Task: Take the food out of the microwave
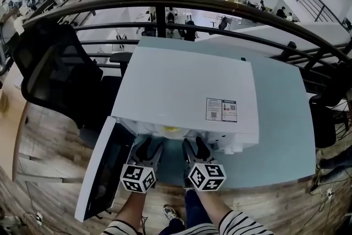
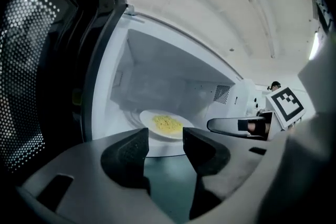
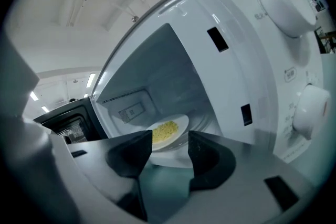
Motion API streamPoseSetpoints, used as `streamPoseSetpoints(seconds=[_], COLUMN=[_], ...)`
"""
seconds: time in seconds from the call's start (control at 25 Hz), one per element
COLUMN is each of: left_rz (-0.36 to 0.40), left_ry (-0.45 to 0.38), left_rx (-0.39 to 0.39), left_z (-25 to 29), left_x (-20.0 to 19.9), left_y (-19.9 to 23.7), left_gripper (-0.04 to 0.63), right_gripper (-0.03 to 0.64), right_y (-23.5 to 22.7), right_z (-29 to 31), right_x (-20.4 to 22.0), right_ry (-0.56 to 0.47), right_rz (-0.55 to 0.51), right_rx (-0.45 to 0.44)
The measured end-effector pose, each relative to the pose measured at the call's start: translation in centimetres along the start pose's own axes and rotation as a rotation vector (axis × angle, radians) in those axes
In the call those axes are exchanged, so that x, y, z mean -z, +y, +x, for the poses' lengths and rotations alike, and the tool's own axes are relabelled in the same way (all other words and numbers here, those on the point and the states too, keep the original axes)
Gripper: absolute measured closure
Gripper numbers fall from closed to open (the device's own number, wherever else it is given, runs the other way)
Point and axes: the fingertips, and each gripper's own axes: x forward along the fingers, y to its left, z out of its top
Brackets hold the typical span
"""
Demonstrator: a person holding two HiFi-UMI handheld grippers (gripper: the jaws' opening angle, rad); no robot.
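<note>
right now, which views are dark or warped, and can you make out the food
Head view: fisheye bows the dark metal railing beyond the white box-shaped microwave, whose cavity is hidden. Left gripper view: the open dark mesh door is almost black, yet the round white plate of yellow noodles is well lit. Right gripper view: corners vignetted, plate sharp.

Cannot see into microwave (image 1: 187, 91) cavity from head view; possibly a sliver of yellow food (image 1: 171, 129) at its mouth. Cannot read print on top label (image 1: 221, 109). Lost behind left gripper (image 2: 165, 136): near rim of plate (image 2: 148, 119). Same behind right gripper (image 3: 169, 139). Cannot read markings by knobs (image 3: 310, 107). Cut off at bottom edge: striped sleeves (image 1: 242, 225).
</note>
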Motion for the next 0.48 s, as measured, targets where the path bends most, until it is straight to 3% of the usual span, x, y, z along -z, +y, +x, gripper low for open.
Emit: streamPoseSetpoints(seconds=[0.48], left_rz=[-0.064], left_ry=[-0.02], left_rx=[-0.012], left_z=[2.8], left_x=[-0.9], left_y=[2.0], left_gripper=[0.411], right_gripper=[0.411], right_y=[-0.4], right_z=[3.6], right_x=[-0.9], right_ry=[-0.021], right_rz=[0.013], right_rx=[0.008])
